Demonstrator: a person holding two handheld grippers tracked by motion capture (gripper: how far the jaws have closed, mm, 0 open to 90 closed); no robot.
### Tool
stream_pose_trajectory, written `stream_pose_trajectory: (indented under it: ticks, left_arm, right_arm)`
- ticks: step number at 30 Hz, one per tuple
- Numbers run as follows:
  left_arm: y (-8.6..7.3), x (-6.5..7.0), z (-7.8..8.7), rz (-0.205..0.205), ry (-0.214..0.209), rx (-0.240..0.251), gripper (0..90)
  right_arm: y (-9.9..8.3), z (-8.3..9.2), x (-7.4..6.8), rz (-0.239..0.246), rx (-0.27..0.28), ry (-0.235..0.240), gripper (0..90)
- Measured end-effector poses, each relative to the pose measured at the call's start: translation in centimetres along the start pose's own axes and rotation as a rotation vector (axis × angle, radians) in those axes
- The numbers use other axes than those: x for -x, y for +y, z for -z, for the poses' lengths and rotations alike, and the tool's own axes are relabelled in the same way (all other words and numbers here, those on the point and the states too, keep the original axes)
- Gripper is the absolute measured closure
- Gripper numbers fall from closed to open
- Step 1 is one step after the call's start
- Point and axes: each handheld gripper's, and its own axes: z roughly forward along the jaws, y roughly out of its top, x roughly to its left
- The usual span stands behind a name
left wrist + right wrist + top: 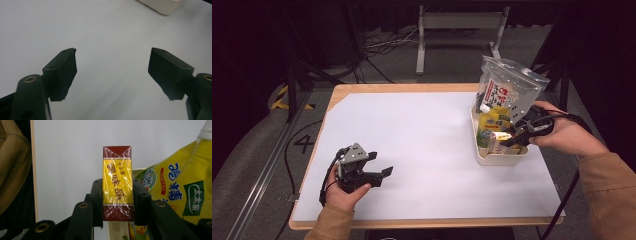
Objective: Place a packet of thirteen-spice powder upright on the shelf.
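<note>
Two claws are seen over a white-covered tabletop point(422, 145). At the right of the high view, the right claw point(508, 136) is clenched on a small red-and-yellow box point(500, 136) wrapped in clear film, printed with Chinese characters. In the right gripper view the box point(117, 183) is seen at the centre of the frame, held upright between the two black jaws, whose pads press on its two long sides at about the lower half; its dark red top end stands clear above them.

In the high view the box is held at the near right part of a cream-white plastic bin point(499, 159), which stands on the right part of the tabletop. A yellow spouted pouch point(492, 122) with blue characters is stood in the bin just beside the box, and the same pouch point(180, 187) is seen at the right of the right gripper view, with its white cap at the upper right corner. Behind it, at the far end of the bin, a clear zip bag point(512, 90) holding a white packet with red print rises well above the rim.

The left claw point(379, 174) is seen at the lower left of the high view, well apart from the bin, held low over the bare white surface. In the left gripper view the left claw point(112, 72) is released: its jaws stand wide apart with nothing between them, and a corner of the bin point(162, 5) is seen at the upper right.
</note>
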Motion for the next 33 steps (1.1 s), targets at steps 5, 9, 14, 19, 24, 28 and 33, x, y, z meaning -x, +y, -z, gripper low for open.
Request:
stream_pose_trajectory:
  ticks: [5,9,14,19,24,28,33]
  left_arm:
    - [0.0,0.0,0.0,0.004,-0.001,0.005,23.6]
    - [0.0,-0.1,0.1,-0.004,-0.003,0.004,23.6]
    - [-0.1,-0.1,0.0,0.003,-0.002,0.001,23.6]
    - [-0.1,-0.2,0.0,0.003,-0.003,0.000,23.5]
    - [-0.2,-0.2,0.0,0.006,-0.004,-0.002,23.5]
    - [-0.2,-0.2,0.0,0.007,-0.002,-0.004,23.5]
    - [-0.3,-0.2,0.0,0.009,-0.003,-0.007,23.5]
  right_arm:
    - [0.2,-0.8,-0.1,-0.004,-0.037,0.001,67.8]
    - [0.0,-1.4,0.0,-0.010,-0.046,-0.009,67.6]
    - [-0.4,-2.3,-0.1,-0.018,-0.076,-0.023,67.3]
    - [-0.7,-2.7,-0.1,-0.024,-0.082,-0.034,67.2]
    - [-1.0,-3.2,-0.3,-0.029,-0.112,-0.035,65.2]
    - [-1.3,-3.6,-0.4,-0.028,-0.130,-0.042,65.1]
    - [-1.5,-4.0,-0.5,-0.026,-0.153,-0.055,65.0]
